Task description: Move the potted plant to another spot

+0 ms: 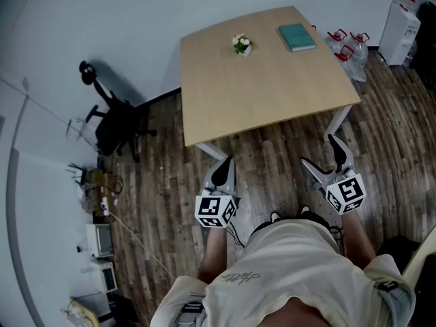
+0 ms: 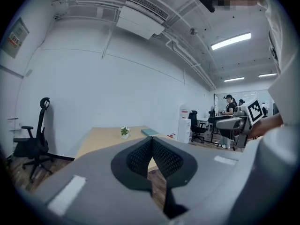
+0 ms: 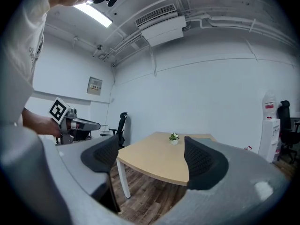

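Head view is showing a pale wooden table with rounded corners standing on dark plank flooring against a white wall. The small potted plant is sitting near the far edge, left of a teal book. Both tools are hovering short of the near edge, the left gripper with ribbed black jaws pressed together on nothing and the right gripper spread wide and empty, while only the left gripper view is showing people at desks beyond
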### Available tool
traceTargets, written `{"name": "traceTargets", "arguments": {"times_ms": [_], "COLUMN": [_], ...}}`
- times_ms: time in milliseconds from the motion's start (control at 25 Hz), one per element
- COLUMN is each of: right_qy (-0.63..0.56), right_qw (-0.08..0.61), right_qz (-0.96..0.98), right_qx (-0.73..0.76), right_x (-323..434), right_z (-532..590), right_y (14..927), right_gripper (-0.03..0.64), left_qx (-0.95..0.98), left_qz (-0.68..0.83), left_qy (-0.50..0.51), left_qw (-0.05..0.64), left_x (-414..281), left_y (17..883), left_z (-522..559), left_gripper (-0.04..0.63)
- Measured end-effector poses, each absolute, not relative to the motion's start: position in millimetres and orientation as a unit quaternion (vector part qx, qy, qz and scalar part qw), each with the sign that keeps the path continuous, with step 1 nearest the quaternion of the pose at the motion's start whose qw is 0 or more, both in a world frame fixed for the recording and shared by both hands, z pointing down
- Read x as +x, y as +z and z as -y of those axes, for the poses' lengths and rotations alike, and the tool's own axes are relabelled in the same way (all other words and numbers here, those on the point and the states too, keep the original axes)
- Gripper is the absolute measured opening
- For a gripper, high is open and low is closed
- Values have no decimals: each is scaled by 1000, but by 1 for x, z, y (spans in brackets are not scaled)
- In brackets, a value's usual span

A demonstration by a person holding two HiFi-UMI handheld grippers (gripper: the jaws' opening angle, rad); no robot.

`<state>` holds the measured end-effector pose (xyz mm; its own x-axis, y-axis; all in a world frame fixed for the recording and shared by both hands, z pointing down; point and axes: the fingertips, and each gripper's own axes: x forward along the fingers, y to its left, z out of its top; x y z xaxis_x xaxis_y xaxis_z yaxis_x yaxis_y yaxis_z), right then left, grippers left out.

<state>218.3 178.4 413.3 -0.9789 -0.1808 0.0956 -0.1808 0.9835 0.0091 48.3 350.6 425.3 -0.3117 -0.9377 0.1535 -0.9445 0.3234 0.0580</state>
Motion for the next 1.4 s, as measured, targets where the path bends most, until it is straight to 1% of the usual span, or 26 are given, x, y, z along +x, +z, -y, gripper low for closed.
{"name": "traceTargets", "arguments": {"times_ms": [160, 320, 520, 720, 920, 1200, 1400], "right_qy": [-6, 4, 8, 2, 24, 22, 27], "right_qw": [52, 63, 61, 81, 70, 54, 64], "right_qz": [994, 993, 993, 994, 995, 998, 998], "right_qx": [95, 104, 103, 79, 61, 25, 6], "right_x": [213, 215, 199, 188, 160, 123, 107], "right_z": [-180, -180, -170, -151, -123, -81, -51], "right_y": [418, 425, 425, 442, 446, 442, 446], "right_gripper": [434, 434, 434, 434, 434, 434, 434], "left_qx": [574, 590, 582, 570, 569, 568, 567], "left_qz": [814, 801, 804, 811, 811, 814, 816], "left_qy": [44, 38, 38, 43, 86, 69, 45], "left_qw": [81, 95, 113, 127, 106, 100, 101], "left_x": [41, 52, 26, 7, -13, -35, -41], "left_y": [443, 451, 457, 460, 447, 428, 412], "left_z": [-353, -352, -349, -335, -301, -250, -219], "left_gripper": [17, 17, 17, 17, 17, 17, 17]}}
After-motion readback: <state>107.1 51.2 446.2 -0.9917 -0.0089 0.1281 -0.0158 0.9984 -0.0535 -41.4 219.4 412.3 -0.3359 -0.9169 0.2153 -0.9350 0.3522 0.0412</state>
